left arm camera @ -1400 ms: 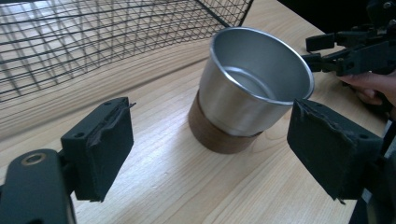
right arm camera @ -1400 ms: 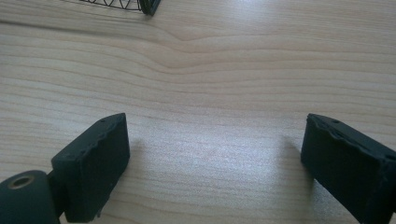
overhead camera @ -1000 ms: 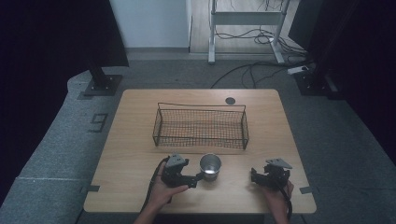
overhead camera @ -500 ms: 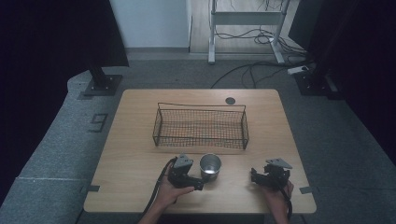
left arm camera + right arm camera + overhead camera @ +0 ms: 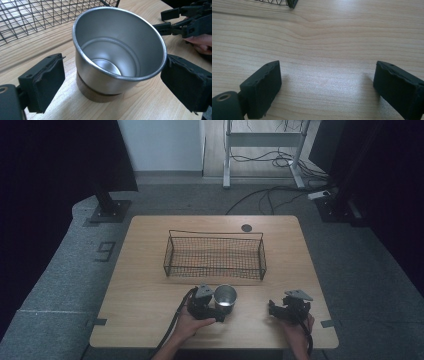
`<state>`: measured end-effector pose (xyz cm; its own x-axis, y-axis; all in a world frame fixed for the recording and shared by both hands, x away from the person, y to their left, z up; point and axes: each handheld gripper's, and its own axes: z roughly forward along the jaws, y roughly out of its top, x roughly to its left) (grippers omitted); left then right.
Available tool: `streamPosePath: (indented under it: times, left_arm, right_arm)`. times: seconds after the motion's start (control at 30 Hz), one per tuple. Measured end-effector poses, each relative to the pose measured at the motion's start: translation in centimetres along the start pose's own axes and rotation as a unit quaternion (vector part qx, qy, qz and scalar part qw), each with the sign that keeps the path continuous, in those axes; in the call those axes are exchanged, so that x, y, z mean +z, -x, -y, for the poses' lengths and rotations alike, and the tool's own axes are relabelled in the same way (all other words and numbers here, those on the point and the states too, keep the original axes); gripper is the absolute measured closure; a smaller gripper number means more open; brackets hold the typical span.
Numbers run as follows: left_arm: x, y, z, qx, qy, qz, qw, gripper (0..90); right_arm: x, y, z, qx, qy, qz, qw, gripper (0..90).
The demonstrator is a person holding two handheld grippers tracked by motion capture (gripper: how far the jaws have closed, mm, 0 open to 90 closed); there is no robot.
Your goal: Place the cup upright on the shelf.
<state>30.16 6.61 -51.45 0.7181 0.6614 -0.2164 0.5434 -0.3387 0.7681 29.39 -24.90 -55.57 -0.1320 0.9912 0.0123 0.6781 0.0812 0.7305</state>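
Two sets of tongs are in play, and mine on the left are the busy ones: they straddle the steel cup, jaws spread wide with a pad on either flank, the right pad close against the rim and the left one with a clear gap, so nothing is gripped yet. The cup stands upright and empty on the counter, near the front edge and just short of the wire basket, whose mesh wall I see behind the cup in the left gripper view. From the high view the left tongs sit right against the cup, my hand behind them. The right tongs are open too, jaws well apart over bare wood with nothing between them; in the high view they rest well apart from the cup, off toward the counter's right front. I judge this to be the grasp step, with the approach finished and the closing not yet done. The next move calls for squeezing the left jaws evenly onto the cup's wall, low enough below the flared rim that it does not slip, then lifting it straight up, probably toward the basket. Closing off-centre could shove or tip the cup.
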Motion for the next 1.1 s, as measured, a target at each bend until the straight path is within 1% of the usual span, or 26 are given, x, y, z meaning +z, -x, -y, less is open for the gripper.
streamPosePath:
  times: [0.23, 0.3, 0.33, 0.4, 0.43, 0.47, 0.5, 0.53, 0.57, 0.6, 0.67, 0.83, 1.1]
  left_arm:
    - [0.9, 0.5, -0.3, 0.009, -0.014, -0.004, 0.9998, 5.7]
    - [1.4, 0.8, -0.5, 0.013, -0.019, -0.012, 0.9997, 6.1]
    - [1.4, 0.8, -0.5, 0.013, -0.019, -0.012, 0.9997, 6.2]
    - [1.7, 0.9, -0.7, 0.014, -0.019, -0.019, 0.9995, 6.7]
    - [1.9, 0.8, -0.7, 0.014, -0.019, -0.024, 0.9994, 8.0]
    - [1.9, 0.8, -0.7, 0.014, -0.019, -0.024, 0.9994, 9.0]
    - [2.1, 0.8, -0.7, 0.014, -0.019, -0.029, 0.9993, 10.2]
    - [2.1, 0.8, -0.7, 0.014, -0.019, -0.029, 0.9993, 11.5]
    - [2.2, 0.8, -0.7, 0.013, -0.019, -0.033, 0.9992, 11.5]
    - [2.4, 0.8, -0.7, 0.01, -0.02, -0.039, 0.999, 14.0]
    - [2.5, 1.0, -0.8, 0.016, -0.018, -0.045, 0.9987, 16.5]
    - [2.4, 1.0, -0.7, 0.022, -0.016, -0.046, 0.9986, 17.4]
    - [2.3, 1.1, -0.6, 0.024, -0.01, -0.048, 0.9985, 17.5]
  right_arm:
    - [0.0, 0.0, 0.0, 0.0, 0.0, 0.0, 1.0, 7.7]
    - [0.0, 0.0, 0.0, 0.0, 0.0, 0.0, 1.0, 7.7]
    - [0.0, 0.0, 0.0, 0.0, 0.0, 0.0, 1.0, 7.7]
    - [0.0, 0.0, 0.0, 0.0, 0.0, 0.0, 1.0, 7.7]
    - [0.0, 0.0, 0.0, 0.0, -0.001, 0.001, 1.0, 7.7]
    - [0.0, 0.0, 0.0, 0.0, -0.001, 0.001, 1.0, 7.7]
    - [0.0, 0.0, 0.0, 0.0, 0.0, 0.0, 1.0, 7.7]
    - [0.0, 0.0, 0.0, 0.0, 0.0, 0.0, 1.0, 7.7]
    - [0.0, 0.0, 0.0, 0.0, -0.001, 0.001, 1.0, 7.7]
    - [0.0, 0.0, 0.0, 0.0, 0.0, 0.0, 1.0, 7.7]
    - [0.0, 0.0, 0.0, 0.0, 0.0, 0.0, 1.0, 7.7]
    - [0.0, 0.0, 0.0, 0.0, 0.0, 0.0, 1.0, 7.7]
    - [0.0, 0.0, 0.0, 0.0, 0.0, 0.0, 1.0, 7.7]
